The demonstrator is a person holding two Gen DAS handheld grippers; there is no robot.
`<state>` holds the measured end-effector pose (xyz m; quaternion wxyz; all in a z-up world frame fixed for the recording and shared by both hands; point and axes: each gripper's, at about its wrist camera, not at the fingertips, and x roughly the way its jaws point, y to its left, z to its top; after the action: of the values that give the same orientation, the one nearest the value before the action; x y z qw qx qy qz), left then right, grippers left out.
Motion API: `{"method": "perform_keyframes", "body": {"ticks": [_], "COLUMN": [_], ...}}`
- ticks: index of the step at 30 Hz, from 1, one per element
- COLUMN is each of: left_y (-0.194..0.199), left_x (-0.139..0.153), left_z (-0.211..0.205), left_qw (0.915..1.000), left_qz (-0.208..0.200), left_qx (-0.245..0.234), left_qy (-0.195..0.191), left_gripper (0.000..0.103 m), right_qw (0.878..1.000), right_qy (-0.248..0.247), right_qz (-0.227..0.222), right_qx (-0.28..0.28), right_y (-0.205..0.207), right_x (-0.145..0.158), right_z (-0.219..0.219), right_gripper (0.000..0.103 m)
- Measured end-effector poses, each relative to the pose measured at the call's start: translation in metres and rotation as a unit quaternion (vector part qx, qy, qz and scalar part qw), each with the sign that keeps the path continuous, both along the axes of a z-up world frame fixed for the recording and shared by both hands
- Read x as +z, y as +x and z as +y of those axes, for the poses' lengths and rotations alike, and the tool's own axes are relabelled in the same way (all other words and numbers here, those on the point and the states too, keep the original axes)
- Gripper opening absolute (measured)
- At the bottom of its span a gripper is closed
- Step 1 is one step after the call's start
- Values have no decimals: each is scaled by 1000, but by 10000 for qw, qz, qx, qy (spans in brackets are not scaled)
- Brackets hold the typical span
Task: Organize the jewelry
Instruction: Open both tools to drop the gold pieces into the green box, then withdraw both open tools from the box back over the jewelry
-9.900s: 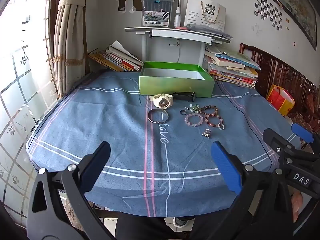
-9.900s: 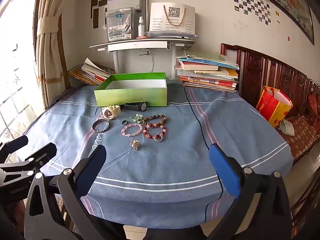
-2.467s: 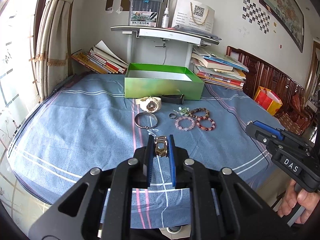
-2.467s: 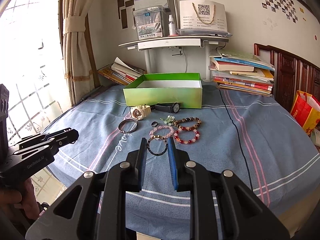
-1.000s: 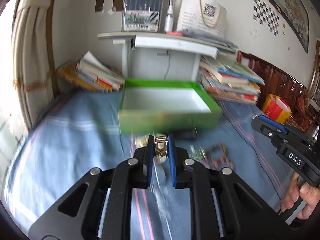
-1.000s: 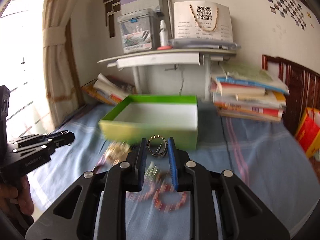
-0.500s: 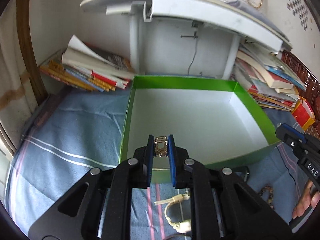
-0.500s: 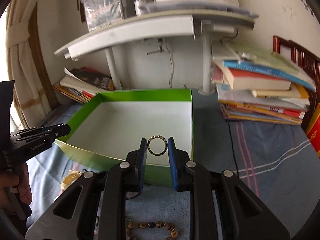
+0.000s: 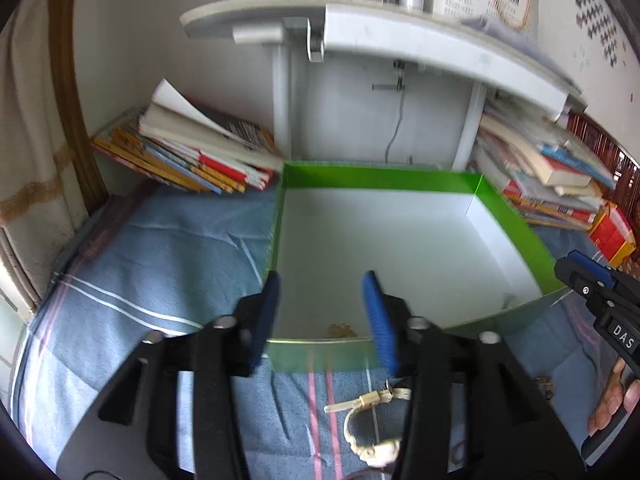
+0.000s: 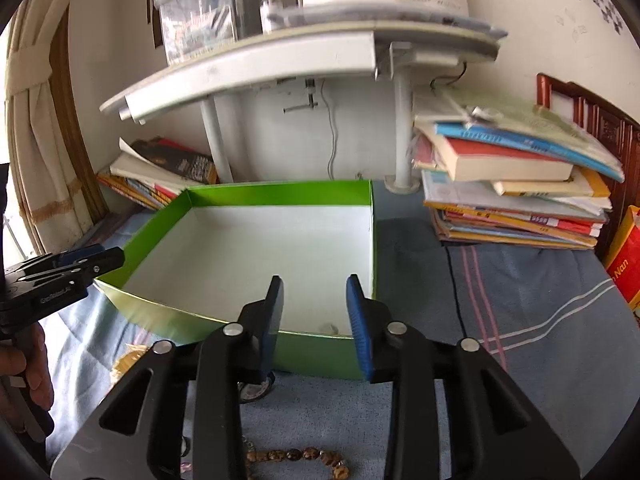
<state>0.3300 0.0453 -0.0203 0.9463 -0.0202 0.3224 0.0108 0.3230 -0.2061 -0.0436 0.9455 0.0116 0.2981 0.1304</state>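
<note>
A green box (image 9: pixel 508 216) with a white inside stands on the blue cloth; it also shows in the right wrist view (image 10: pixel 280 190). My left gripper (image 9: pixel 324 292) is open over the box's near left corner, and a small gold ring (image 9: pixel 340 330) lies inside just behind the near wall. My right gripper (image 10: pixel 316 292) is open over the near right corner, with a thin ring (image 10: pixel 330 326) lying faintly below it in the box. A cream watch (image 9: pixel 372 428) and a brown bead bracelet (image 10: pixel 296 456) lie on the cloth before the box.
A white shelf stand (image 9: pixel 360 40) rises behind the box. Book piles lie at the back left (image 9: pixel 192 152) and back right (image 10: pixel 512 184). A black watch (image 10: pixel 256 390) lies by the box's front wall. A curtain (image 10: pixel 36 120) hangs at left.
Both grippers opened over the box. The gold ring left the left gripper and the thin ring left the right gripper; both now lie inside the box.
</note>
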Motion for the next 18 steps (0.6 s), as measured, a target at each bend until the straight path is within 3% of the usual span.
{"method": "perform_keyframes", "body": {"ticks": [4, 8, 12, 18], "left_y": [-51, -122, -176, -233], "left_x": [39, 55, 37, -12], "left_z": [13, 27, 22, -1], "left_qw": [9982, 9946, 9956, 9982], "left_qz": [-567, -968, -850, -529], "left_qx": [65, 118, 71, 33], "left_qy": [-170, -353, -394, -267], "left_gripper": [59, 68, 69, 71], "right_qw": [9984, 9938, 9932, 9980], "right_qy": [178, 243, 381, 235], "right_qz": [-534, -1065, -1052, -591], "right_qx": [-62, -220, -321, -69], "right_y": [-48, -117, -180, -230], "right_x": [39, 65, 55, 14], "right_z": [-10, -21, -23, 0], "right_gripper": [38, 53, 54, 54]}}
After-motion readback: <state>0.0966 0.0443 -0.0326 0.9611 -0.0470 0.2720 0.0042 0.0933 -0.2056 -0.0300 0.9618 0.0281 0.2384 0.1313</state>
